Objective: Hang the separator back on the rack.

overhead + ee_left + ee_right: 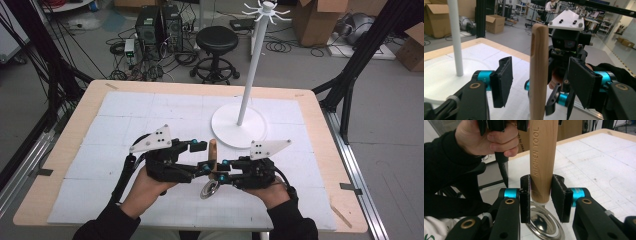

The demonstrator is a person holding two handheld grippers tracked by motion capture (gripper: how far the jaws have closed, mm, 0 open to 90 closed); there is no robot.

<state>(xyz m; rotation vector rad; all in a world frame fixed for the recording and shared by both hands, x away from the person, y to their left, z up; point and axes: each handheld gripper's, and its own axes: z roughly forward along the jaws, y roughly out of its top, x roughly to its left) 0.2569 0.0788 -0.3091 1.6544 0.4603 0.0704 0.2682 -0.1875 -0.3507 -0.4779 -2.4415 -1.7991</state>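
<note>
Forearms in dark sleeves enter at the near edge in the high view, each hand carrying a gripper. Right gripper point(541, 195) has its jaws drawn in on the lower end of a wooden handle point(541, 157) stamped KITCHEN TOOL; both pads sit against the wood just above the metal head point(544, 222), a shiny round piece hanging below the jaws. Tool held upright over the near middle of the white table mat point(125, 107), between the two grippers point(212, 160). Left gripper point(541, 82) has its jaws spread wide either side of the handle's upper part, pads clear of the wood on both sides, holding nothing. Handling, as judged: handle stiff, light, smooth and round, so likely to twist or slide in flat pads unless squeezed squarely; metal end probably carries most of the weight, so a hold low on the wood, near the head, looks steadiest, with a second hold higher up to stop swing. White stand point(239, 125) with a tall pole and hooked top sits on the far right of the mat, well apart from the tool. Hard to make out: what kind of head the tool has, since its lower rim is cut off in the right gripper view and small in the high view.
</note>
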